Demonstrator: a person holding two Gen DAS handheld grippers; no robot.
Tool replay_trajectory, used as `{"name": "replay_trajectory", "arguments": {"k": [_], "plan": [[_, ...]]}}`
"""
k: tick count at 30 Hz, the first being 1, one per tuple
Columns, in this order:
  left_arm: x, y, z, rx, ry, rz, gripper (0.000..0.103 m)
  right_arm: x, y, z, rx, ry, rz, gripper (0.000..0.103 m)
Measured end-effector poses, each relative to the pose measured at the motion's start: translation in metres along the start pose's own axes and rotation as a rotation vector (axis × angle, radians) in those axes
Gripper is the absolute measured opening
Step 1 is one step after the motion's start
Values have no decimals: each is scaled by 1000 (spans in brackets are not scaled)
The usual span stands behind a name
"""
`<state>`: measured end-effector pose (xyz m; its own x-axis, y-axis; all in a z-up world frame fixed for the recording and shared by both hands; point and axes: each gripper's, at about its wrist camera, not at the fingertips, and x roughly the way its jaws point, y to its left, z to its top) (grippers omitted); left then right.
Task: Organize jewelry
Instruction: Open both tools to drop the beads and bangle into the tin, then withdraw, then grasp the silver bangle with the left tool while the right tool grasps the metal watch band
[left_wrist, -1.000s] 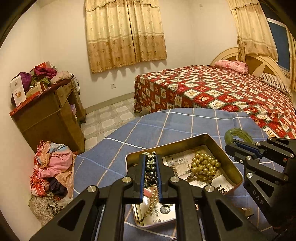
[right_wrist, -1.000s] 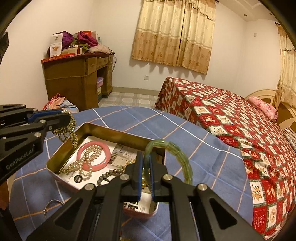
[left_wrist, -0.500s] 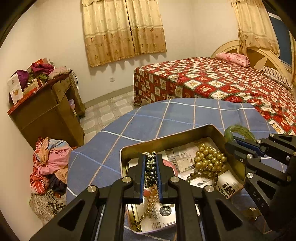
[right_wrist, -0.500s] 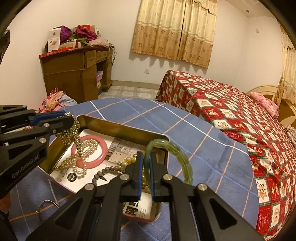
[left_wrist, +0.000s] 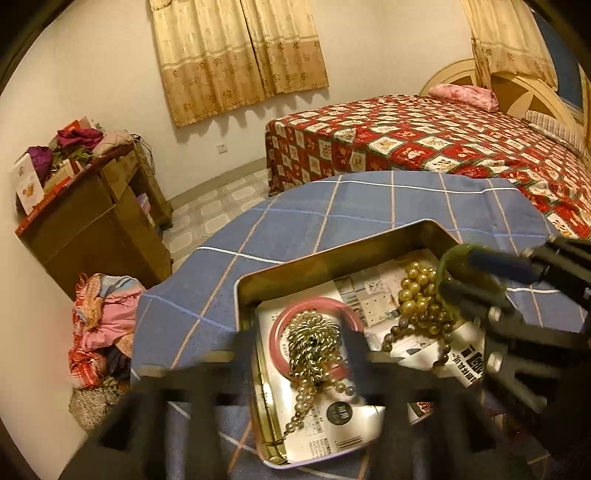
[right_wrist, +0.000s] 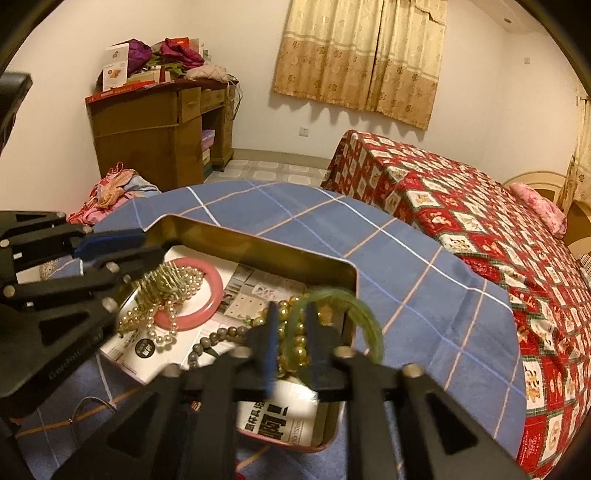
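1. Left wrist view: the left gripper (left_wrist: 303, 354) has its jaws opening over the shallow gold-coloured metal tin (left_wrist: 332, 258); the bunched strand of small pale-gold beads (left_wrist: 312, 338) lies between them, piled on the pink ring bangle (left_wrist: 280, 325), with no pad pressing on it
2. Right wrist view: the right gripper (right_wrist: 290, 332) has its jaws opening too; the translucent green beaded bracelet (right_wrist: 364, 314) hangs between the blue-lined fingers at the tin's near-right corner, and blur hides whether a pad touches it
3. Also in the tin, on printed paper sheets: a cluster of larger gold beads (left_wrist: 419, 299) and a string of grey-brown beads (right_wrist: 218, 338). The tin sits on a blue checked cloth (left_wrist: 332, 206)
4. Handling, as a judgement: the strands look light and limp, so they will sag, tangle and slip; pinch a bunched part, not a single bead. The bangle and green bracelet seem stiffer and possibly brittle; grip across the band and set down gently
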<state>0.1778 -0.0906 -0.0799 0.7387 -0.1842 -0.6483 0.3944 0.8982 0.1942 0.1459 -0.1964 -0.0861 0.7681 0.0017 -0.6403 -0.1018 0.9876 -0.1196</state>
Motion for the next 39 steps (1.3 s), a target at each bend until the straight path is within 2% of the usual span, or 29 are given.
{"name": "replay_trajectory", "arguments": {"k": [1,2,4,6,13,16,24,30,35,39], "plan": [[-3,1,-1,-2,-15,31,78,-4,0,-1,-1,-13,-12,47],[-5,3,-2,-5,-24,29,79,-6,0,-1,0,-17,-20,49],[-8,6,-4,-15,-13,4,79,-10,-4,-4,16,-15,-20,49],[-11,9,-10,-16,-5,28,79,-14,-8,-7,32,-9,-35,51],[-27,15,-43,-63,23,40,79,-35,-22,-28,81,5,-67,57],[-41,15,-62,-68,29,58,79,-47,-26,-44,78,9,-90,58],[-70,9,-97,-77,33,51,79,-63,-36,-87,121,47,-117,59],[-67,1,-109,-58,55,63,79,-70,-33,-105,140,64,-65,59],[-60,1,-113,-55,73,77,79,-67,-27,-110,115,78,-57,59],[-59,3,-116,-66,76,79,79,-75,-24,-108,125,46,-50,59]]}}
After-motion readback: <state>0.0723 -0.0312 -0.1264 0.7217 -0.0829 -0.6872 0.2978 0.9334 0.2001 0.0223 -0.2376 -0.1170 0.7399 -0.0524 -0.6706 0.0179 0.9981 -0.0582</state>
